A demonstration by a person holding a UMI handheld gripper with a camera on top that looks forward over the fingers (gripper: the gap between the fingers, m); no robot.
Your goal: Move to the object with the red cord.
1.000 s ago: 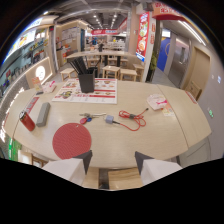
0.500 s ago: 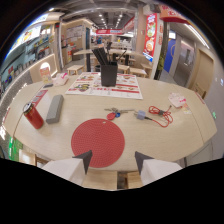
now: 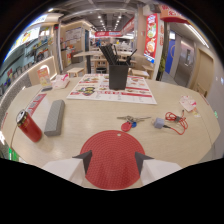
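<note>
Straddling red mat (image 3: 111, 156), fingers (image 3: 86, 159) wide apart; keys (image 3: 130, 121) btwn them & red-cord charger (image 3: 170, 120).

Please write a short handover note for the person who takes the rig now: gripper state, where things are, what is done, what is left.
Gripper: open, empty, fingers over the near part of the red mat.
Charger with red cord: on the table, ahead and to the right, beyond the mat, just right of the keys.
Done: nothing reached yet.
Left: move forward and right, past the keys, to the charger.
</note>
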